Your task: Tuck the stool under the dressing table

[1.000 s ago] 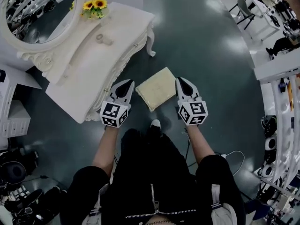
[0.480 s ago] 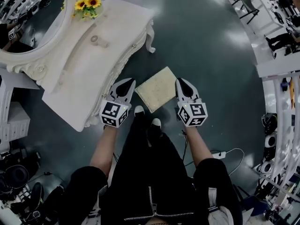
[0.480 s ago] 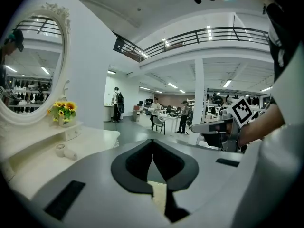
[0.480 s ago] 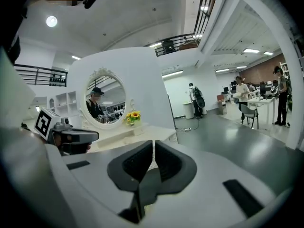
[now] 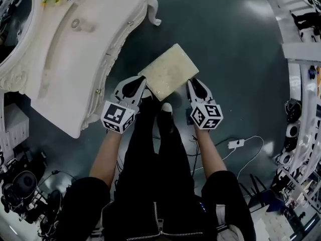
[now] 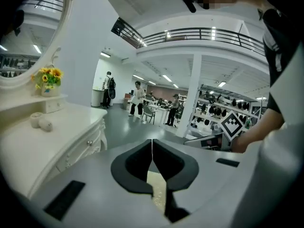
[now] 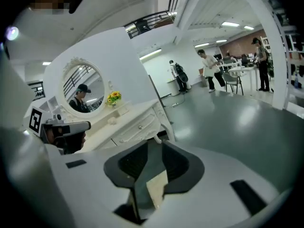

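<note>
Pushing not yet begun: the cream square cushioned stool (image 5: 168, 72) stands outside the white carved dressing table (image 5: 75, 59). At its near edge, left tongs (image 5: 136, 86) are together; right tongs (image 5: 197, 87), just opening, hold nothing.

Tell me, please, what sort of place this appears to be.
Probably a large open workshop or showroom hall, not a home: the dressing table stands on a glossy grey floor, a railed mezzanine runs overhead, and several people stand in the background.

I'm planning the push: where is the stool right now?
In the head view's centre, the stool stands on the floor just right of the dressing table, not under it, directly ahead of the person's white shoe.
</note>
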Motion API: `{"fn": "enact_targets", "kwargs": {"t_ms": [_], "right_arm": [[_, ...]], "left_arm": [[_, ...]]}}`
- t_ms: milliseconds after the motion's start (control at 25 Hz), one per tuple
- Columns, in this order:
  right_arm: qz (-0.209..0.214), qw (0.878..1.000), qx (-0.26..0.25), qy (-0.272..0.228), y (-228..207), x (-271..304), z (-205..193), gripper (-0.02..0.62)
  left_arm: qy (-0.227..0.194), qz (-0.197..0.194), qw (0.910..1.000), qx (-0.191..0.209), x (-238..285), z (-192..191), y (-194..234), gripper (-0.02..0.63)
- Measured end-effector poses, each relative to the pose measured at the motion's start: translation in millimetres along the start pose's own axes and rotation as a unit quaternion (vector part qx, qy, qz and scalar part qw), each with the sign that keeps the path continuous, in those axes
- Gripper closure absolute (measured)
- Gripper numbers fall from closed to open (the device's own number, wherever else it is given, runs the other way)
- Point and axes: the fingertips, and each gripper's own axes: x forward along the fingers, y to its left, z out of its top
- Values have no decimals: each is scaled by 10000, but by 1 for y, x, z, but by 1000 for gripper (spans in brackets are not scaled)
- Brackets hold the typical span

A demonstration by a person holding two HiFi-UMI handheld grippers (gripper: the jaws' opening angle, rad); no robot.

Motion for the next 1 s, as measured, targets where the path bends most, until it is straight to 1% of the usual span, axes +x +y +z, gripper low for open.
{"fn": "enact_targets", "kwargs": {"t_ms": [80,160,240,360,480,640,800,1000], "right_arm": [[-77,9995,281,133,-15,6,-24,497],[-154,9977,592,276,-28,16,-49,468],[-242,9946,906,445,-43,29,-78,418],[-345,9877,1373,671,-66,49,-127,363],[-487,9771,1973,637,-93,70,-174,329],[-790,9556,2718,819,-128,92,-239,263],[-815,9407,3124,1046,-152,118,-283,208],[-844,9276,3448,1163,-174,148,-316,160]], "left_arm": [[107,-82,9999,-21,11,-16,0,584],[162,-90,9998,-61,17,-30,4,584],[212,-53,9997,-118,22,-45,9,584],[343,-9,9992,-209,28,-75,15,584],[483,69,9983,-319,33,-106,21,584],[559,188,9974,-416,37,-138,32,584],[495,352,9971,-453,46,-159,51,584],[475,445,9966,-497,51,-184,64,584]]}}
